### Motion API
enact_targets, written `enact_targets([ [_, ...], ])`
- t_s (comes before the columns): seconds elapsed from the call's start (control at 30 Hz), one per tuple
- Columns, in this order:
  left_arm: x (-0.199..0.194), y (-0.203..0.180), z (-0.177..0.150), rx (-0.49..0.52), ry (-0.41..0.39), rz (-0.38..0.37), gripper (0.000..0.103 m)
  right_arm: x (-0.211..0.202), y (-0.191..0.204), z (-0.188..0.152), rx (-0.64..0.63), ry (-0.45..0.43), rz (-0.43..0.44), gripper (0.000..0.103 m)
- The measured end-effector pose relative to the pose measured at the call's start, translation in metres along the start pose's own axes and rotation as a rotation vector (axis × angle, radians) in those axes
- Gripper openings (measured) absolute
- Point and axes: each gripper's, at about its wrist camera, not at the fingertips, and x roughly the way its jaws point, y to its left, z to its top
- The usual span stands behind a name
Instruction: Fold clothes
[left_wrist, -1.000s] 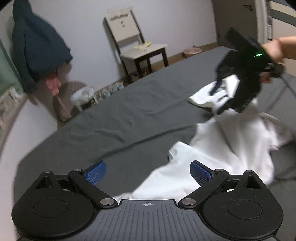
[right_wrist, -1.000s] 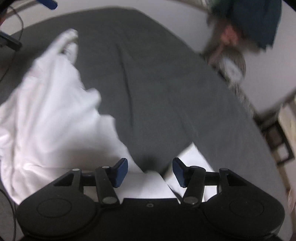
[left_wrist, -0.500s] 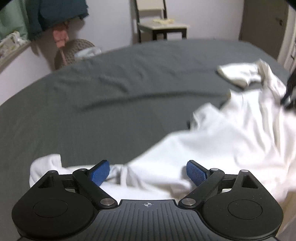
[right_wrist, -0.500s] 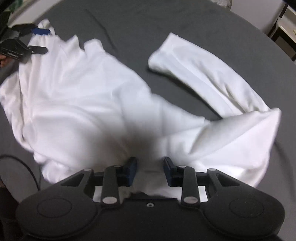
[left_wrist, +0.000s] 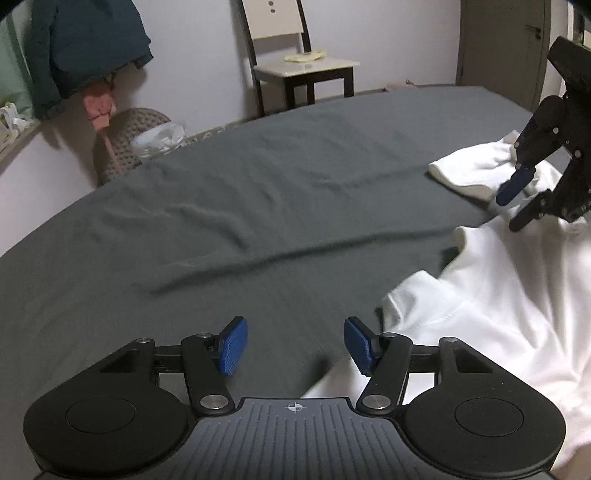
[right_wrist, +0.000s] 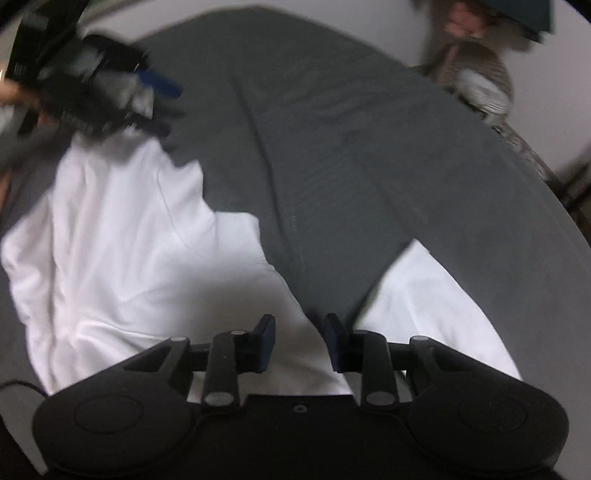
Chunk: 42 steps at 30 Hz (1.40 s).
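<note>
Left tool (left_wrist: 291, 345) spread wide, empty, now over bare bed (left_wrist: 258, 206); half a second ago white cloth lay between its fingers. Right tool (right_wrist: 300, 341) part-open with a clear gap, nothing pinched; gap wider than before. White shirt (left_wrist: 498, 295) lies crumpled on the bed, right of the left tool and under the right one. Only the left view shows the chair (left_wrist: 295, 55); right view is blurred.
</note>
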Motion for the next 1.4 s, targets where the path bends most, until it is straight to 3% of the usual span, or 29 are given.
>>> enact_targets([
  [0.07, 0.004, 0.004, 0.000, -0.020, 0.010, -0.040, 0.052, 0.011, 0.002, 0.005, -0.036, 0.024, 0.009, 0.022],
  [0.1, 0.006, 0.006, 0.000, -0.032, 0.023, -0.073, 0.042, 0.014, 0.003, 0.006, -0.050, 0.032, 0.006, 0.022],
  [0.2, 0.015, 0.002, -0.008, 0.011, 0.078, -0.113, 0.039, 0.019, 0.006, 0.003, -0.079, 0.036, 0.006, 0.018],
  [0.27, 0.016, -0.004, -0.016, 0.066, 0.107, -0.146, 0.030, 0.013, 0.012, -0.006, -0.106, 0.004, -0.006, 0.008],
  [0.33, 0.011, -0.006, -0.021, 0.071, 0.096, -0.157, 0.023, 0.008, 0.018, -0.015, -0.134, -0.028, -0.018, 0.007],
  [0.43, -0.001, -0.012, -0.031, 0.138, 0.095, -0.179, 0.016, -0.001, 0.027, -0.029, -0.175, -0.076, -0.035, 0.006],
  [0.6, -0.020, -0.018, -0.039, 0.201, 0.081, -0.185, 0.017, -0.014, 0.042, -0.055, -0.212, -0.089, -0.042, 0.006],
  [0.87, -0.022, -0.009, -0.018, 0.107, 0.070, -0.176, 0.027, -0.012, 0.045, -0.056, -0.159, -0.083, -0.080, 0.007],
  [0.9, -0.022, -0.008, -0.016, 0.092, 0.063, -0.180, 0.037, -0.012, 0.045, -0.054, -0.152, -0.080, -0.077, 0.007],
  [0.93, -0.021, -0.007, -0.016, 0.083, 0.061, -0.181, 0.056, -0.012, 0.044, -0.051, -0.144, -0.079, -0.073, 0.008],
  [1.0, -0.019, -0.007, -0.014, 0.064, 0.062, -0.199, 0.076, -0.010, 0.040, -0.047, -0.125, -0.081, -0.064, 0.010],
  [1.13, -0.010, -0.007, -0.016, 0.046, 0.090, -0.261, 0.076, -0.009, 0.024, -0.041, -0.041, -0.097, -0.018, 0.022],
  [1.3, 0.003, -0.016, -0.028, 0.072, 0.136, -0.270, 0.075, -0.003, 0.004, -0.038, 0.065, -0.131, 0.015, 0.025],
  [1.4, 0.000, -0.022, -0.035, 0.058, 0.087, -0.299, 0.075, -0.001, -0.006, -0.039, 0.161, -0.169, 0.055, 0.027],
])
